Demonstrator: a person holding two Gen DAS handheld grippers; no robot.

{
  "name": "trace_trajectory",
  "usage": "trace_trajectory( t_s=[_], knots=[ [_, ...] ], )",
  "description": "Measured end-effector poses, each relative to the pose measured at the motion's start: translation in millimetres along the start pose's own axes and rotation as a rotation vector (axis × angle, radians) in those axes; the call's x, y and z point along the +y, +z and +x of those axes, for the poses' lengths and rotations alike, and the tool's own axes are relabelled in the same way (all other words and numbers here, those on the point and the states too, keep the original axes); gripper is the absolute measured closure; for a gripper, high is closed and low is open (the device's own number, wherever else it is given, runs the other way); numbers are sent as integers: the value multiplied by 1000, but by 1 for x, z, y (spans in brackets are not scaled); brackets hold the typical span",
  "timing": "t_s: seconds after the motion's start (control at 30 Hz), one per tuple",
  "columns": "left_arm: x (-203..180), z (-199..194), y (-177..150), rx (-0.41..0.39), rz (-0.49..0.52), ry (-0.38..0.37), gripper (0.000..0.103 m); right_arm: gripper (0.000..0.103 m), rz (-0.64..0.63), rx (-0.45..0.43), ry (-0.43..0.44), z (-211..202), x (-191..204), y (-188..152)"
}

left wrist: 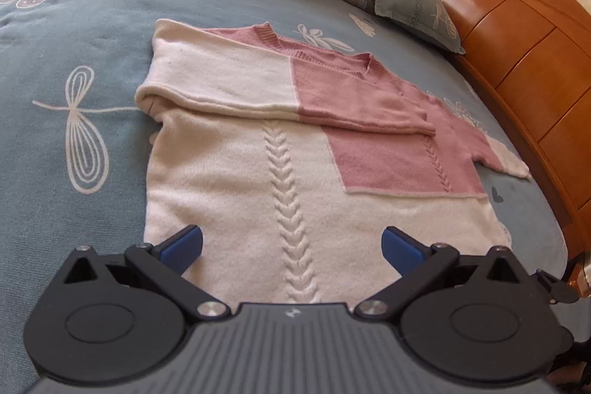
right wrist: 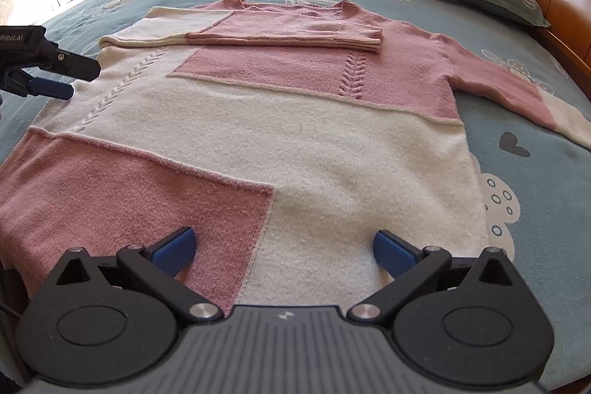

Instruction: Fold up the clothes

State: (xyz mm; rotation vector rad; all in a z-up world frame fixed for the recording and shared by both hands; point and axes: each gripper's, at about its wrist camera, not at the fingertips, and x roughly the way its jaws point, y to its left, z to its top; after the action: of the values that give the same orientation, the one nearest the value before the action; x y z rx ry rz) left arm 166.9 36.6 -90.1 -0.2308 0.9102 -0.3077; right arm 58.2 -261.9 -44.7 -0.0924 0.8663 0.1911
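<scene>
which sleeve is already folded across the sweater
The sleeve on the left gripper's side lies across the chest; the other sleeve still stretches out onto the bedspread.

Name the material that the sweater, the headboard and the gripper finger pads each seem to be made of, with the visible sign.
Sweater: soft knitted yarn, probably wool or acrylic; cable braids and ribbed collar show. Headboard: wood with glossy varnish; orange-brown panels carry bright reflections. Finger pads: matt blue plastic or rubber, which one unclear; smooth, moulded look.
</scene>
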Motion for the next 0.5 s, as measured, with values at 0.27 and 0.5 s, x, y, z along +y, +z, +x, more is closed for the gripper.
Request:
trace_trajectory(
  t_s=[0.27,0.5],
  knots=[
    [-3,-32,-13,-37,-67,-46,1,0,0,-2,1,-1,0,0],
    [-33,-13,-24,64,-49,-75,1,0,2,-12,1,-2,-1,-2]
  ],
)
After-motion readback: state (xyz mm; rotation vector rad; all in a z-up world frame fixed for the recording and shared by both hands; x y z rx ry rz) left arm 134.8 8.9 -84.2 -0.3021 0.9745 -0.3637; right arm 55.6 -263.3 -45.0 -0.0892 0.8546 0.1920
